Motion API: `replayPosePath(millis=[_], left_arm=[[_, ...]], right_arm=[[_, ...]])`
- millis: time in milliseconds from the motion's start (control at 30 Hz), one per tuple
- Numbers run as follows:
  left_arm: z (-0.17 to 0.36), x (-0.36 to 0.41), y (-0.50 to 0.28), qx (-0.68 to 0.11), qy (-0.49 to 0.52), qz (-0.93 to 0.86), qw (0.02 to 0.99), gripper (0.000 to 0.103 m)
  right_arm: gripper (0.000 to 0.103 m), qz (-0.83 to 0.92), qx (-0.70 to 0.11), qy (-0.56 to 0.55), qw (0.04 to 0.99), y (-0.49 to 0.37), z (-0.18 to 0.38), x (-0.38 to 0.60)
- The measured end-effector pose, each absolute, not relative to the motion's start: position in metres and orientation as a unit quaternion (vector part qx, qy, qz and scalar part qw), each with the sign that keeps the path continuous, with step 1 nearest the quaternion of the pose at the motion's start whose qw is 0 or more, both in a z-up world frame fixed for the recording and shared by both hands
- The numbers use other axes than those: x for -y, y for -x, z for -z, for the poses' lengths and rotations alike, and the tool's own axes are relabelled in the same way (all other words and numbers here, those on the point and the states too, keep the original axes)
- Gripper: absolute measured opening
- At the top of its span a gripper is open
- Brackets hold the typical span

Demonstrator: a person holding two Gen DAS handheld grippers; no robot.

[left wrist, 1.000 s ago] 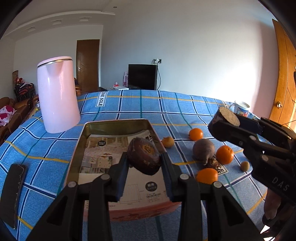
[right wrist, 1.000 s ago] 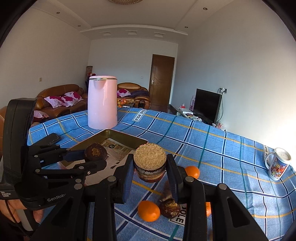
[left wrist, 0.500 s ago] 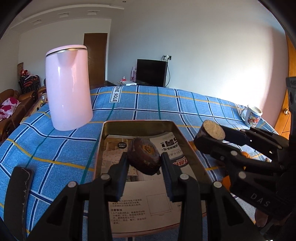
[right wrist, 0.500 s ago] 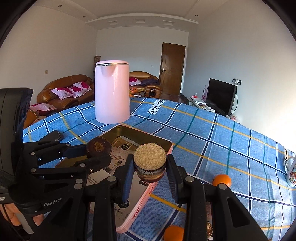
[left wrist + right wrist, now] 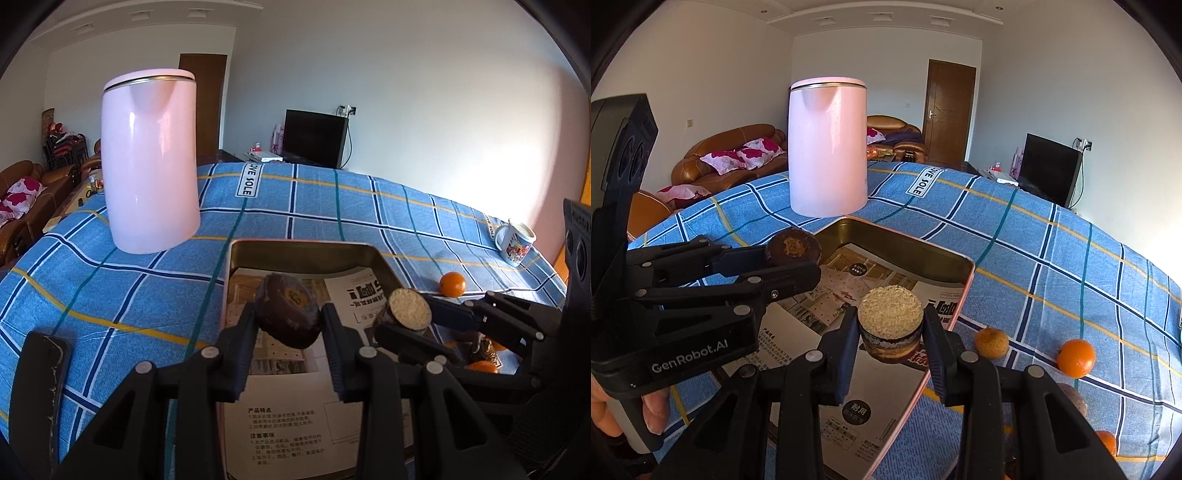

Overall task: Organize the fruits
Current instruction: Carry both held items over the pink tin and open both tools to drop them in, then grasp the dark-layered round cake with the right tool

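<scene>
Hovering over one tray (image 5: pixel 384 258): two hand-held grippers, left (image 5: pixel 288 328) and right (image 5: pixel 890 332), each clamping one dark fruit piece.

Home living rm: brown leather sofa (image 5: pixel 727 155) w/ floral cushions (image 5: pixel 738 157), TV (image 5: pixel 314 137) on low stand, wooden door (image 5: pixel 945 110), table w/ blue plaid cloth (image 5: pixel 332 206) & pink kettle (image 5: pixel 151 162)

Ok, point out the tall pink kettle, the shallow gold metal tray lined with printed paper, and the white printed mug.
Tall pink kettle (image 5: pixel 151 166): left wrist view, middle of its body.
Shallow gold metal tray (image 5: pixel 905 242): right wrist view, bare far inner wall.
White printed mug (image 5: pixel 517 243): left wrist view, its printed side.
</scene>
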State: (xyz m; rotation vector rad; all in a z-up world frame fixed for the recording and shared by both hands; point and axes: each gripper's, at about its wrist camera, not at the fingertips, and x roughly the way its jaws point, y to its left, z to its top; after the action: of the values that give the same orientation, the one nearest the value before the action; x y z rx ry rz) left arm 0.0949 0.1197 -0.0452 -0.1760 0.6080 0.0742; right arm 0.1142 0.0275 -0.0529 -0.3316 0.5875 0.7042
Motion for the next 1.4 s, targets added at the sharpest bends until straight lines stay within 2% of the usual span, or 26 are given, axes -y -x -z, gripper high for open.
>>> replayPosePath(millis=[367, 467, 533, 600, 867, 1000, 1167, 1400], left_arm=[[0.049, -0.121, -0.100, -0.309, 0.082, -0.043, 0.947, 0.037], [0.047, -0.121, -0.098, -0.301, 0.083, -0.050, 0.949, 0.039], [0.045, -0.121, -0.097, -0.298, 0.083, -0.053, 0.950, 0.043], [0.041, -0.121, -0.092, -0.290, 0.086, -0.058, 0.952, 0.055], [0.017, -0.092, -0.067, -0.246, 0.081, -0.033, 0.965, 0.071], [0.013, -0.054, -0.064, -0.243, 0.063, 0.003, 0.968, 0.071], [0.018, -0.001, -0.067, -0.257, 0.037, 0.059, 0.964, 0.071], [0.036, 0.068, -0.080, -0.294, 0.007, 0.118, 0.949, 0.071]], right_arm=[[0.036, -0.342, -0.310, 0.167, 0.871, -0.118, 0.062, -0.033], [0.039, -0.343, -0.309, 0.162, 0.872, -0.119, 0.061, -0.032], [0.053, -0.350, -0.307, 0.159, 0.871, -0.118, 0.060, -0.032], [0.059, -0.350, -0.299, 0.157, 0.874, -0.114, 0.058, -0.030], [0.063, -0.317, -0.269, 0.148, 0.897, -0.088, 0.042, 0.036], [0.067, -0.274, -0.254, 0.136, 0.918, -0.076, 0.035, 0.096], [0.068, -0.199, -0.252, 0.126, 0.938, -0.069, 0.033, 0.165], [0.068, -0.128, -0.293, 0.106, 0.942, -0.080, 0.049, 0.232]])
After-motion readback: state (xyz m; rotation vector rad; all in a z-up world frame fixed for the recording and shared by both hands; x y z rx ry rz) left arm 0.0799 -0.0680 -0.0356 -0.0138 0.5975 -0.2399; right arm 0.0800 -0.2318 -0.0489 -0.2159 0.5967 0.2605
